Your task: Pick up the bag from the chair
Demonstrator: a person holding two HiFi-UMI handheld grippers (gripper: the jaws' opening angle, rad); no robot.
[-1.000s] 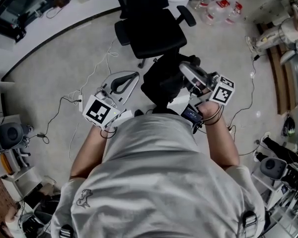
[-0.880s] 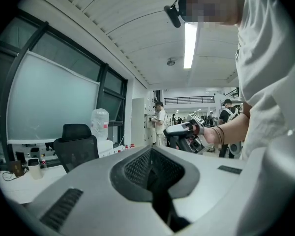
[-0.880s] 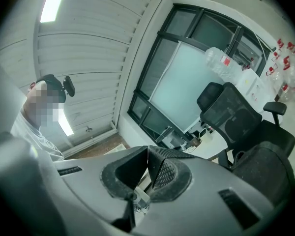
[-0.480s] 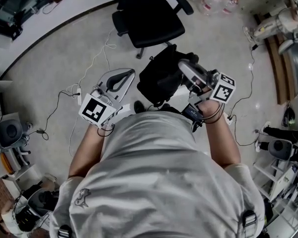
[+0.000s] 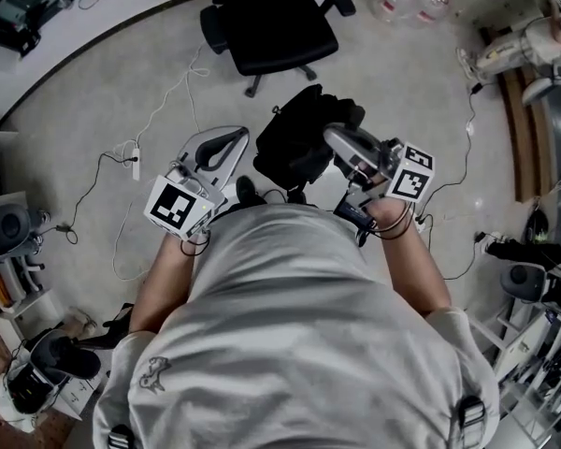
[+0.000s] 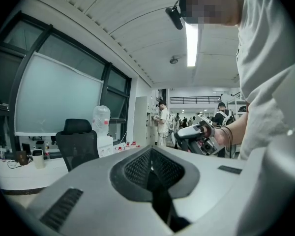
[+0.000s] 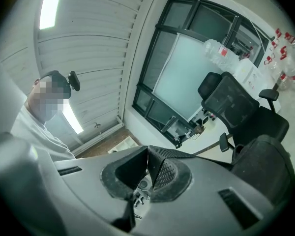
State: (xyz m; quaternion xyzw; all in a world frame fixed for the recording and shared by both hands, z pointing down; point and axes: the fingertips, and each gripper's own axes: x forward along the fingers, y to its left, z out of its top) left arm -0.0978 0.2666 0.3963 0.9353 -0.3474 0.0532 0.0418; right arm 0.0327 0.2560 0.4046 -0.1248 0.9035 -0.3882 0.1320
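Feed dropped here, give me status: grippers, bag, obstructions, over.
Left gripper shut, empty. Right gripper shut on bag, bag clear of the chair. Power strip on floor at left, away from bag.

The bag [image 5: 294, 148] is between left gripper [image 5: 234, 138] and right gripper [image 5: 330, 137], the chair [image 5: 266, 26] beyond it

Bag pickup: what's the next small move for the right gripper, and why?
Probably a short lift with the right gripper, jaws left closed. It looks clamped on the top of the black fabric bag, which hangs clear of the black office chair, above the floor. The left gripper is shut and empty beside the bag, so the right one alone seems to carry it.
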